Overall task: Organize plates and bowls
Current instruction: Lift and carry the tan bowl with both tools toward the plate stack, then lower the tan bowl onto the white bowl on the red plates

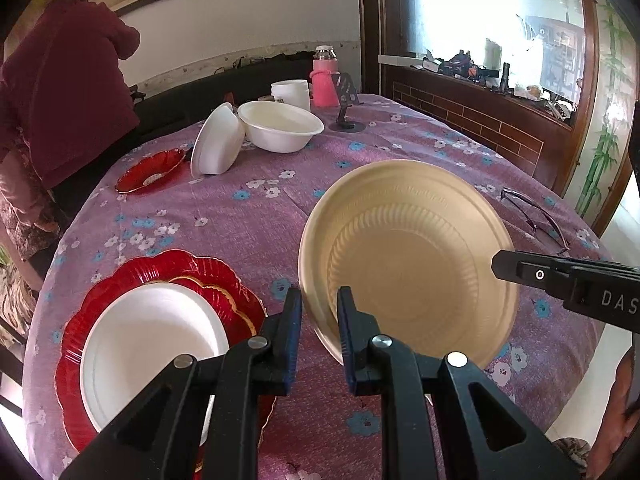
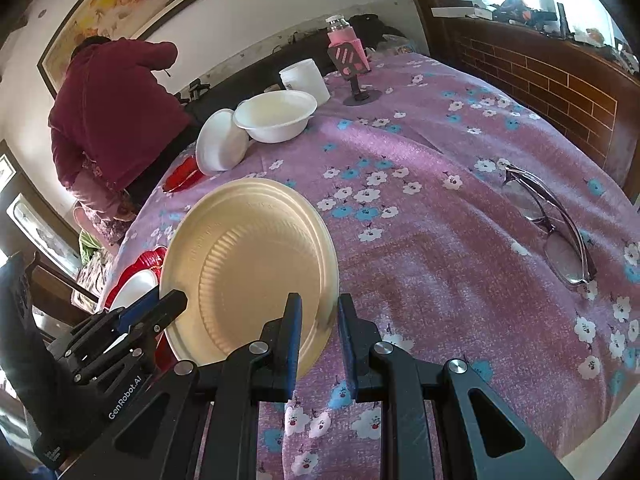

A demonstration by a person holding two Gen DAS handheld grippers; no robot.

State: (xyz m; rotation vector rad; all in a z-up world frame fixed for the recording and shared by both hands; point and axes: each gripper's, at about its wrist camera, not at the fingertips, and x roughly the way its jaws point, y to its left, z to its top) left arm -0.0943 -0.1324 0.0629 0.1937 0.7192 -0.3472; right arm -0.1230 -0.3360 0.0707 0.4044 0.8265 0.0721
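Observation:
A beige ribbed plate (image 1: 408, 256) hangs tilted above the purple flowered tablecloth (image 1: 248, 216), held at two sides. My left gripper (image 1: 320, 312) is shut on its near-left rim. My right gripper (image 2: 320, 320) is shut on the plate's (image 2: 248, 264) near-right rim, and in the left wrist view it reaches in from the right. Below and to the left lies a red scalloped plate (image 1: 216, 272) with a white dish (image 1: 152, 340) on it. Farther back are a small red plate (image 1: 148, 172), a white bowl (image 1: 218, 140) tipped on its side and an upright white bowl (image 1: 280, 124).
A pair of glasses (image 2: 560, 224) lies on the cloth at the right. A white tub (image 1: 290, 92), a pink bottle (image 1: 324, 80) and a phone stand (image 1: 346, 120) stand at the far edge. A person in a maroon top (image 1: 60, 92) bends over beyond the table's left side.

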